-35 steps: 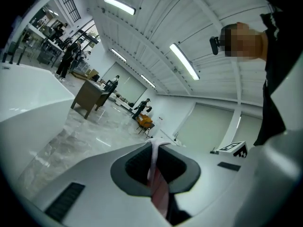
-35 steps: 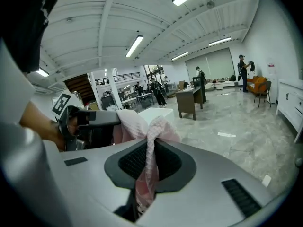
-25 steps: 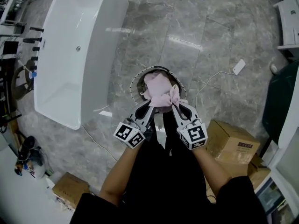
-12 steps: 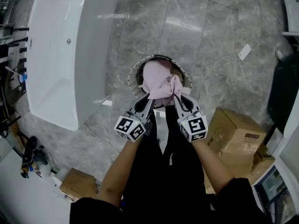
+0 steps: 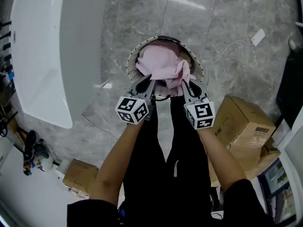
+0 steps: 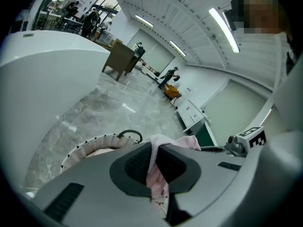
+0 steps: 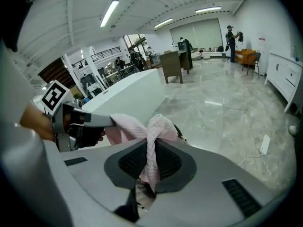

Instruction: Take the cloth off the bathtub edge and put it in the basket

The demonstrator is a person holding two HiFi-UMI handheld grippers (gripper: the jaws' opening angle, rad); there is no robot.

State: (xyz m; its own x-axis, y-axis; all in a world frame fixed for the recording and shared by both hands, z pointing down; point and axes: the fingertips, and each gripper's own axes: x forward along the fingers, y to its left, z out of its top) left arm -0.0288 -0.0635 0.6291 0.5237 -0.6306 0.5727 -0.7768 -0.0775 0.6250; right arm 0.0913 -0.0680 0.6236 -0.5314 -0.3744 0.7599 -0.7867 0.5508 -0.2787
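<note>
A pink cloth (image 5: 160, 63) hangs bunched between my two grippers, its lower folds inside the round woven basket (image 5: 133, 60) on the floor. My left gripper (image 5: 148, 80) is shut on the cloth's left part; a pink fold (image 6: 154, 174) is pinched between its jaws. My right gripper (image 5: 183, 82) is shut on the right part, with a twisted strip of the cloth (image 7: 152, 162) between its jaws. The white bathtub (image 5: 42, 51) stands to the left, its rim bare. The basket rim (image 6: 90, 144) shows just beyond the left jaws.
Cardboard boxes (image 5: 244, 126) stand at the right, and a smaller box (image 5: 80, 176) at lower left. A white plug with its cord (image 5: 258, 37) lies on the grey marble floor beyond the basket. Taps and bottles line the far left edge (image 5: 7, 70).
Both grippers have sunk with the cloth, from above the basket down to its rim. More of the cloth now lies inside the basket. Both grips are unchanged.
</note>
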